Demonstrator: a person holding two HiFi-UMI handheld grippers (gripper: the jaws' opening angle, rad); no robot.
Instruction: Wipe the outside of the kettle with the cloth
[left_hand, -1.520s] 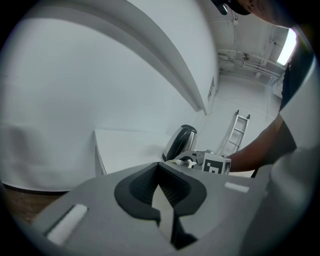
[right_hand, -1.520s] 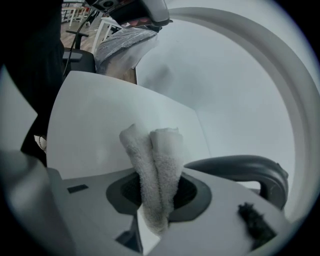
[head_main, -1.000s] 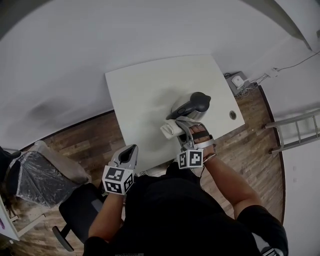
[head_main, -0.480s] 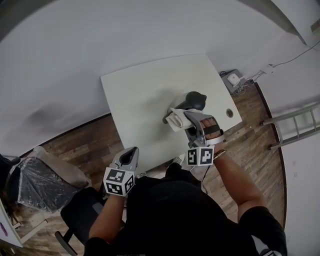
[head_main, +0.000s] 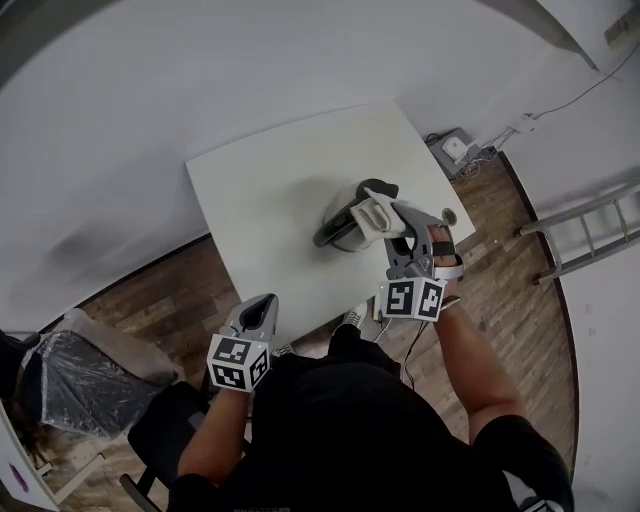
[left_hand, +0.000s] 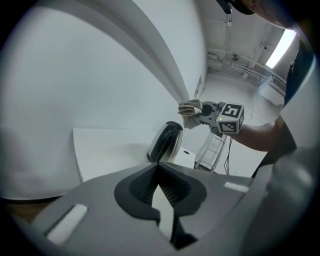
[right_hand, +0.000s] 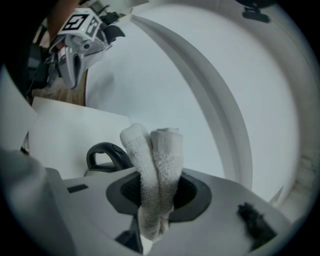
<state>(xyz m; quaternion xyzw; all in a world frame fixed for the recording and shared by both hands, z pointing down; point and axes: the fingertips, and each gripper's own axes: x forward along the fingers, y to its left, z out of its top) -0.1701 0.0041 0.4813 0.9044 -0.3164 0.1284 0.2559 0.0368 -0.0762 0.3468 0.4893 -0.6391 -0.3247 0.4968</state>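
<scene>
The silver kettle (head_main: 343, 232) with a black handle stands on the white table (head_main: 260, 210), right of its middle. My right gripper (head_main: 385, 215) is shut on a rolled white cloth (head_main: 371, 211) and holds it against the kettle's upper right side. In the right gripper view the cloth (right_hand: 156, 160) sticks up between the jaws, and the kettle handle (right_hand: 104, 152) shows just behind it. My left gripper (head_main: 257, 312) hangs shut and empty off the table's near edge. From the left gripper view, the kettle (left_hand: 166, 141), the cloth (left_hand: 190, 107) and the right gripper (left_hand: 202, 111) lie ahead.
A round cable hole (head_main: 449, 216) sits near the table's right edge. On the wooden floor are a plastic-covered chair (head_main: 85, 365) at the left, a black office chair (head_main: 160, 430), a ladder (head_main: 590, 235) at the right and a power strip (head_main: 455, 148).
My right gripper has carried the cloth from the kettle's near left side up and round to its upper right side. The left gripper has stayed in place.
</scene>
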